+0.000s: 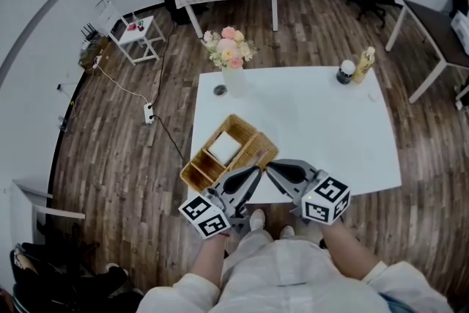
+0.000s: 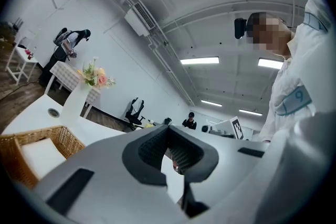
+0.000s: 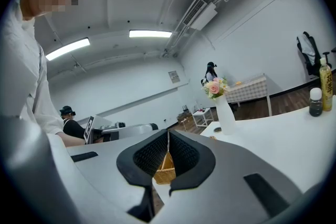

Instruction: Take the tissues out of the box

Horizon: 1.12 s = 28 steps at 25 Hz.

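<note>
- The left gripper (image 2: 169, 150) and the right gripper (image 3: 168, 153) both have their jaws pressed together, with nothing between them. If they go down like that, they only prod the tissues instead of pinching them.
- The flat white stack of tissues (image 1: 223, 148) lies in one compartment of the brown, woven, divided wicker box (image 1: 192, 174), just ahead of both jaw tips. From the left jaws it sits low and to the left; from the right jaws it is almost straight ahead.
- The compartment walls stand close round the stack, so widely spread jaws could catch on the weave and drag the wicker box.
- The wicker box looks light and seems to reach past the edge of the white rectangular desk (image 1: 330, 135). A push or an upward tug with nothing steadying it could tip it to the floor.
- A deep bite could lift the whole stack, and a shallow one could tear a sheet.
- The tall white vase of pink and cream flowers (image 1: 234, 80) stands well beyond the jaws and is little threatened.
</note>
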Available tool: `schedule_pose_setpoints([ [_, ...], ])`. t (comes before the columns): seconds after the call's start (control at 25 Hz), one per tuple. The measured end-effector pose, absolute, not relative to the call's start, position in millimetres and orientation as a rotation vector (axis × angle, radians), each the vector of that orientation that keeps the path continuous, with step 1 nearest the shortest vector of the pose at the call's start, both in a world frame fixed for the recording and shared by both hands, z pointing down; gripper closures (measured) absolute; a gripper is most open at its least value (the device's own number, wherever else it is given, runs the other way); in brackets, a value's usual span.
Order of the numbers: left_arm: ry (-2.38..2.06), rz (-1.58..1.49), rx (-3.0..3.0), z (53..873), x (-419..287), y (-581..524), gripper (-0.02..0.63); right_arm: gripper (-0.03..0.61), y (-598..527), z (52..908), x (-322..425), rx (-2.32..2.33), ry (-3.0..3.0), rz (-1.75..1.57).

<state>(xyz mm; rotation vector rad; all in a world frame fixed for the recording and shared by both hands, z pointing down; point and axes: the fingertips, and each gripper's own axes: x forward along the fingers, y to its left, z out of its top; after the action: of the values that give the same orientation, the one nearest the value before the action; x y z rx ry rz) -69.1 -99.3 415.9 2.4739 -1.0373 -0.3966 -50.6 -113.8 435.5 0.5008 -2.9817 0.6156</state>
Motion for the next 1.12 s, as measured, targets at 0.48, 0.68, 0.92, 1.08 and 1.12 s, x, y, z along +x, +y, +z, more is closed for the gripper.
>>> schedule_pose_setpoints([
  [0.48, -1.263, -0.104, 2.429, 471.0, -153.3, -153.6, 0.605, 0.545, -155.2, 462.5, -51.9, 0.599, -2.924, 0.662],
  [0.68, -1.301, 0.039, 2.392, 497.5, -177.1, -175.1, 0.533, 0.545, -160.9, 470.4, -52.1, 0.619, -2.911, 0.686],
  [0.92, -1.294, 0.204, 2.360, 524.6, -188.6, -191.4, 0.454, 0.545, -167.6, 476.5, -56.3, 0.625, -2.893, 0.705],
  [1.08, -1.289, 0.315, 2.347, 540.7, -192.2, -198.5, 0.405, 0.545, -174.0, 481.4, -57.5, 0.634, -2.883, 0.718],
  [1.12, -1.286, 0.353, 2.342, 545.1, -193.2, -199.8, 0.392, 0.545, -175.2, 482.8, -57.6, 0.636, -2.880, 0.721],
])
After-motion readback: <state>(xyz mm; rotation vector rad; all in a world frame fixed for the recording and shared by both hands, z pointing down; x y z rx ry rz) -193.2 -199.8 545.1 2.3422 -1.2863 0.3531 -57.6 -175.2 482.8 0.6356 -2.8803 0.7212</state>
